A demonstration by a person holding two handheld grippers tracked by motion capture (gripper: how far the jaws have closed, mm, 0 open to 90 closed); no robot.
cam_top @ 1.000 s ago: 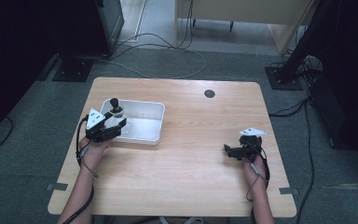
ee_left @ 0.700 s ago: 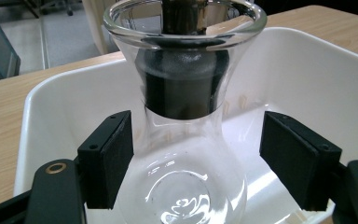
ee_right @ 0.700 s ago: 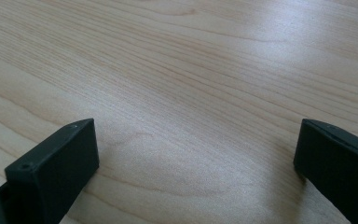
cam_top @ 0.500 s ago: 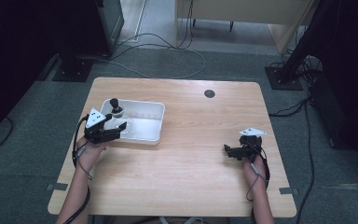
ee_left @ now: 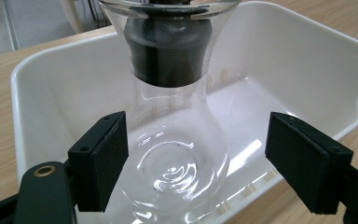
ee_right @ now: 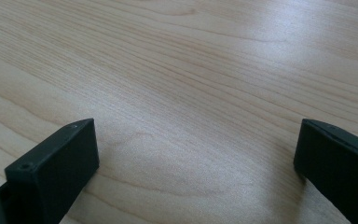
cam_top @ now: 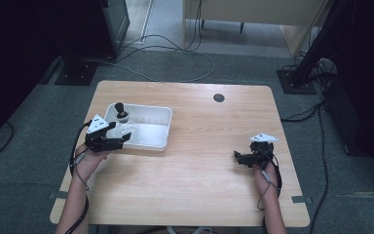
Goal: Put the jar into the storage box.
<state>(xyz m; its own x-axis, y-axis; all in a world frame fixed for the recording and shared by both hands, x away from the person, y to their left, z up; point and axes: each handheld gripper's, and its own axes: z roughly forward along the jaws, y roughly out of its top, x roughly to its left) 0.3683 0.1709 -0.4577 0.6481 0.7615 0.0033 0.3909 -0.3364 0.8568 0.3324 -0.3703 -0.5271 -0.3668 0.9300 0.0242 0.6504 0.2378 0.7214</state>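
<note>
- While the glass carafe point(ee_left: 175, 140) with its dark collar stands upright inside the white tray point(ee_left: 307, 51), the left gripper point(ee_left: 196, 163) has just been spreading its fingers, which now flank the carafe's belly, the right-hand one clear of the glass.
- That tray sits on the worktop point(cam_top: 214, 185) at its left.
- Well apart, the right gripper point(ee_right: 196, 172) hovers low over bare wood, fingers apart.

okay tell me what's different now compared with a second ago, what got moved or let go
The left gripper has just been opening its jaws and has drawn back a little toward the table's near edge, letting go of the glass carafe, which stands upright in the white tray, still between the pads; the right-hand pad stands clear of it. The right gripper stayed open over the bare table. Tray and carafe kept their place.
</note>
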